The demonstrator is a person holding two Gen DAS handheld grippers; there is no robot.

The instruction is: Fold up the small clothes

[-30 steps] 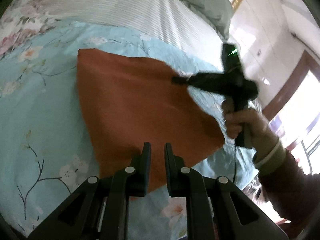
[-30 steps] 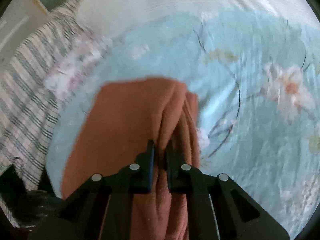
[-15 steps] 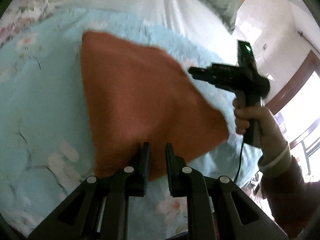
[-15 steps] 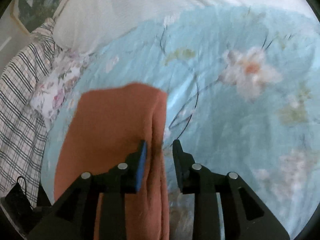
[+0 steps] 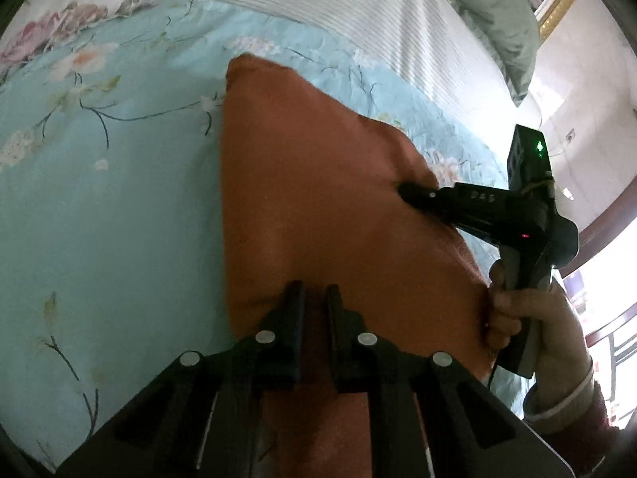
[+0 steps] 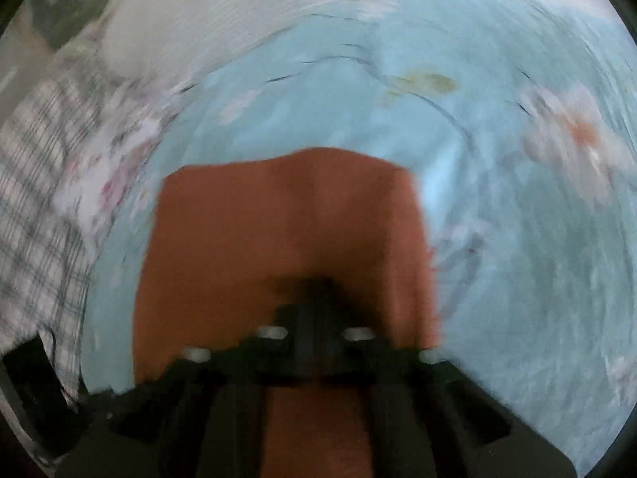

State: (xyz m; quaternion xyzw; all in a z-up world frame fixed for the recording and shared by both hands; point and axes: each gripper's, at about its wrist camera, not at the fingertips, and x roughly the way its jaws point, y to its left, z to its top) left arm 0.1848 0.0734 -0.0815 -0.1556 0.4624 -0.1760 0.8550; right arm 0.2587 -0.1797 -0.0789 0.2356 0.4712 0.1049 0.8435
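An orange-brown cloth [image 5: 318,207] lies on a light blue flowered bedsheet [image 5: 99,199]. My left gripper [image 5: 314,290] is shut on the cloth's near edge. In the left wrist view my right gripper [image 5: 402,189] reaches in from the right, its tip on the cloth's right side, held by a hand [image 5: 529,318]. The right wrist view is blurred: the cloth [image 6: 286,231] fills the middle, and my right gripper [image 6: 314,283] is over it with its jaws close together. I cannot tell whether it holds cloth.
A white striped pillow [image 5: 358,20] and a green pillow [image 5: 489,12] lie at the head of the bed. A checked blanket [image 6: 36,207] lies at the left in the right wrist view. A wall and window [image 5: 597,239] are to the right.
My right gripper opened and let go of the bunched cloth edge, then swung over the flat cloth with its jaws closing. My left gripper stayed shut on the near edge while the view shifted.
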